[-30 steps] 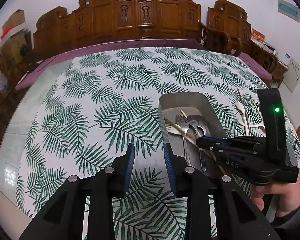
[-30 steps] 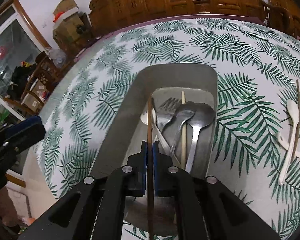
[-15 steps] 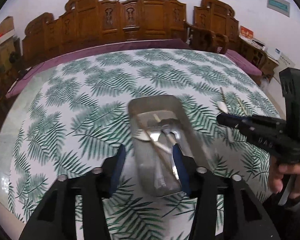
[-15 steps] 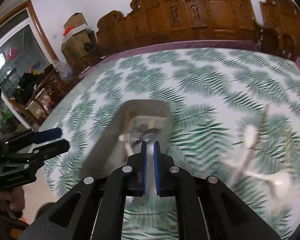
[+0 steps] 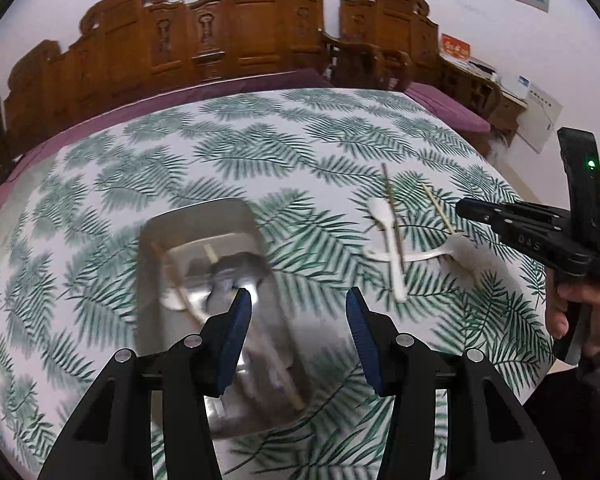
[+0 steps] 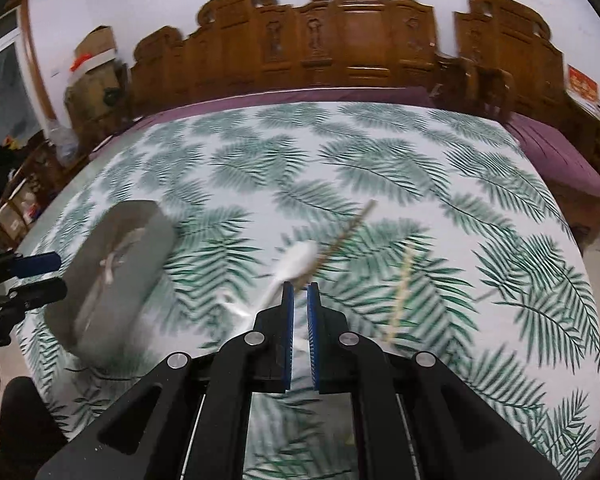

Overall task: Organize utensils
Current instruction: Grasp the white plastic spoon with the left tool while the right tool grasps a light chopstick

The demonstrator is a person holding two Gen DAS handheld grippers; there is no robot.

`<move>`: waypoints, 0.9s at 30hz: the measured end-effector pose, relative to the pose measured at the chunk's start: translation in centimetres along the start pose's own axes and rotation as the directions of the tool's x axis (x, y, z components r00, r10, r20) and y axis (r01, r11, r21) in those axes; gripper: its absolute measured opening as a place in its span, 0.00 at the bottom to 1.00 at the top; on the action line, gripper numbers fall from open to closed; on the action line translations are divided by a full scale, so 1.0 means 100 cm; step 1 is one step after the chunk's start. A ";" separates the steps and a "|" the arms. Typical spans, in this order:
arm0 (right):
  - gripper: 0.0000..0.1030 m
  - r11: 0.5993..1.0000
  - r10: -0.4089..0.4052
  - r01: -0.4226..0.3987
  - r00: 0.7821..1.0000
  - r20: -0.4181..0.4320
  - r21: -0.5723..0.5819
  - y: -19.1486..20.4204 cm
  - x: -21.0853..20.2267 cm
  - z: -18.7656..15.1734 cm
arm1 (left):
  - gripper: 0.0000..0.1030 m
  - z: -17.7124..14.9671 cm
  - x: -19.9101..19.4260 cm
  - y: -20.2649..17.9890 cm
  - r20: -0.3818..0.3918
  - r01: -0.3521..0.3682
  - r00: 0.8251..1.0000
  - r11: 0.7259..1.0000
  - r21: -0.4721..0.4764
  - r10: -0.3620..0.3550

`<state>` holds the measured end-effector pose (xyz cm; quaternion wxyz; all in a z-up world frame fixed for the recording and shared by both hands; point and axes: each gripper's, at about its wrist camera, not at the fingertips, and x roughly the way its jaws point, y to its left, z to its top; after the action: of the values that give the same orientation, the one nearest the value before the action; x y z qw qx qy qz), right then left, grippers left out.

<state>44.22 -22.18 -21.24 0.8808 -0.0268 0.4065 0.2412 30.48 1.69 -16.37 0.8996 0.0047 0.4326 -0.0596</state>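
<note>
A metal tray [image 5: 156,248] on the palm-print table holds several forks, spoons and chopsticks [image 5: 220,280]. It also shows in the right wrist view [image 6: 140,220]. My left gripper [image 5: 296,312] is open and empty, above the tray's right side. My right gripper [image 6: 299,300] is nearly shut with a narrow gap and holds nothing. It hovers over loose utensils to the right of the tray: a white spoon [image 6: 296,260], a dark chopstick [image 6: 348,228] and a light chopstick [image 6: 400,292]. In the left wrist view the white spoons [image 5: 388,236] and chopsticks [image 5: 392,200] lie beside the right gripper [image 5: 464,208].
Carved wooden chairs [image 6: 340,40] and a purple bench [image 5: 260,80] line the table's far side. Cardboard boxes [image 6: 96,52] stand at the far left. The tablecloth [image 6: 380,152] extends beyond the utensils.
My right gripper let go of the dark chopstick into the tray and swung right over the loose utensils. My left gripper opened wider and turned right.
</note>
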 end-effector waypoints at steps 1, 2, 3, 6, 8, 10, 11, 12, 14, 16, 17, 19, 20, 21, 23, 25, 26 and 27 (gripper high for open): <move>0.09 1.000 -0.007 0.007 1.000 -0.002 0.012 -0.008 0.002 -0.002 | 0.45 0.002 0.007 -0.007 -0.005 0.007 1.000 1.000 0.010 -0.007; 0.12 1.000 -0.012 0.012 1.000 -0.005 0.020 -0.013 0.004 -0.003 | 0.45 0.003 0.011 -0.012 -0.008 0.011 1.000 1.000 0.017 -0.011; 0.14 0.999 -0.021 0.021 1.000 -0.010 0.027 -0.020 0.008 -0.006 | 0.45 0.005 0.016 -0.018 -0.012 0.015 1.000 1.000 0.026 -0.015; 0.14 0.998 -0.036 0.037 0.999 -0.026 0.048 -0.034 0.014 -0.010 | 0.45 0.009 0.030 -0.029 -0.022 0.028 0.999 0.999 0.043 -0.027; 0.14 0.998 -0.035 0.036 0.999 -0.035 0.053 -0.040 0.018 -0.011 | 0.45 0.013 0.040 -0.037 -0.030 0.037 0.999 0.998 0.051 -0.036; 0.14 0.998 -0.048 0.049 0.998 -0.046 0.042 -0.042 0.022 -0.012 | 0.45 0.017 0.051 -0.044 -0.039 0.048 0.998 0.997 0.058 -0.045; 0.14 0.998 -0.046 0.048 0.998 -0.049 0.040 -0.042 0.023 -0.012 | 0.45 0.019 0.056 -0.048 -0.043 0.052 0.998 0.997 0.060 -0.050; 0.14 0.998 -0.042 0.044 0.998 -0.050 0.041 -0.042 0.024 -0.012 | 0.45 0.021 0.061 -0.051 -0.045 0.058 0.997 0.996 0.062 -0.055; 0.14 0.998 -0.039 0.041 0.998 -0.048 0.039 -0.043 0.024 -0.012 | 0.42 0.027 0.073 -0.058 -0.052 0.071 0.996 0.996 0.061 -0.068; 0.14 0.998 -0.035 0.037 0.998 -0.046 0.046 -0.044 0.025 -0.012 | 0.37 0.032 0.084 -0.063 -0.067 0.088 0.994 0.995 0.054 -0.084; 0.14 0.998 -0.033 0.035 0.998 -0.047 0.051 -0.044 0.026 -0.012 | 0.35 0.035 0.091 -0.066 -0.074 0.091 0.993 0.994 0.053 -0.087; 0.14 0.998 -0.039 0.041 0.998 -0.052 0.051 -0.046 0.028 -0.012 | 0.33 0.040 0.101 -0.072 -0.080 0.088 0.993 0.994 0.064 -0.083; 0.14 0.997 -0.044 0.047 0.997 -0.056 0.054 -0.048 0.030 -0.012 | 0.32 0.042 0.105 -0.075 -0.082 0.089 0.993 0.994 0.070 -0.083; 0.14 0.997 -0.044 0.047 0.997 -0.058 0.061 -0.050 0.032 -0.012 | 0.27 0.044 0.109 -0.077 -0.086 0.092 0.993 0.993 0.073 -0.086; 0.14 0.996 -0.043 0.048 0.997 -0.065 0.074 -0.054 0.035 -0.013 | 0.23 0.048 0.120 -0.081 -0.106 0.088 0.991 0.993 0.081 -0.079; 0.14 0.995 -0.041 0.047 0.997 -0.069 0.086 -0.056 0.038 -0.013 | 0.21 0.050 0.131 -0.083 -0.124 0.089 0.989 0.993 0.073 -0.080; 0.14 0.995 -0.038 0.044 0.997 -0.074 0.091 -0.057 0.040 -0.013 | 0.20 0.050 0.134 -0.083 -0.129 0.093 0.988 0.993 0.067 -0.083; 0.14 0.995 -0.040 0.047 0.996 -0.077 0.087 -0.056 0.041 -0.013 | 0.18 0.051 0.137 -0.084 -0.133 0.093 0.988 0.993 0.066 -0.084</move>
<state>48.05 -25.75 -25.97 0.8703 -0.0055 0.4489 0.2026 41.95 -8.33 -23.47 0.8653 0.0217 0.4875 -0.1146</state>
